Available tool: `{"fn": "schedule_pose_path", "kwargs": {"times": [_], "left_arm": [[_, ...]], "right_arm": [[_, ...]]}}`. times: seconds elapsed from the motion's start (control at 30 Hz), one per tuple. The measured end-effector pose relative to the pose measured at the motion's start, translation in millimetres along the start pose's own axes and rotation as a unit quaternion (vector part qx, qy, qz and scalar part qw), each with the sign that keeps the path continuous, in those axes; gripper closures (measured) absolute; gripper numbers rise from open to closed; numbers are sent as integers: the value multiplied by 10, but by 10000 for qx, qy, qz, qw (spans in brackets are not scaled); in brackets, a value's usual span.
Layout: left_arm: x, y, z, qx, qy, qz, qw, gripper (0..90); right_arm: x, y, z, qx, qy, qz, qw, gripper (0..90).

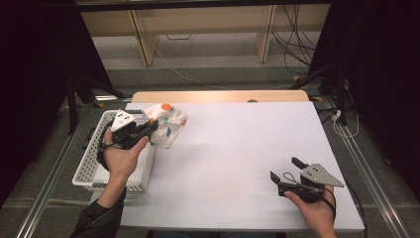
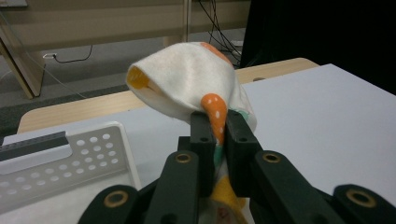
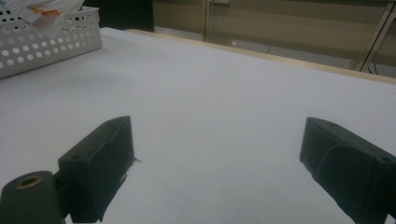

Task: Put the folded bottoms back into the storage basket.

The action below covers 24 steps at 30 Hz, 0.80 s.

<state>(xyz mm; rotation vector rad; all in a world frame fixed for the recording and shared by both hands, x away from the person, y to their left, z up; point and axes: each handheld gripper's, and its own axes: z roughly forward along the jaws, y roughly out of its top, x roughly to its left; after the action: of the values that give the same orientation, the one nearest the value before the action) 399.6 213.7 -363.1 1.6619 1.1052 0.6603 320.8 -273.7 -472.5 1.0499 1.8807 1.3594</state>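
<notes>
A white cloth (image 1: 169, 123) with orange and green spots hangs bunched in the air over the table's left side, beside the basket. My left gripper (image 1: 153, 126) is shut on it. In the left gripper view the cloth (image 2: 187, 79) rises from between the two closed jaws, and my left gripper (image 2: 218, 128) pinches an orange dotted fold. My right gripper (image 1: 285, 168) rests low over the table's front right, held in a hand, open with nothing between its jaws. The right gripper view shows my right gripper (image 3: 217, 144) wide apart above bare white tabletop.
A white perforated basket (image 1: 94, 168) stands at the table's left edge, also seen as the basket (image 3: 42, 42) with cloth inside it. The white table (image 1: 247, 144) has a wooden strip along its far edge. Cables lie on the floor beyond.
</notes>
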Motion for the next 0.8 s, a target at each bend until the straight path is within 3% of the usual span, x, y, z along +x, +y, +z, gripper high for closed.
{"fn": "schedule_pose_path", "kwargs": {"times": [0.8], "left_arm": [[73,5,-44,-28,69,-63,10000,829]], "right_arm": [[-2,3,-7,15,6,-7,10000,106]]}}
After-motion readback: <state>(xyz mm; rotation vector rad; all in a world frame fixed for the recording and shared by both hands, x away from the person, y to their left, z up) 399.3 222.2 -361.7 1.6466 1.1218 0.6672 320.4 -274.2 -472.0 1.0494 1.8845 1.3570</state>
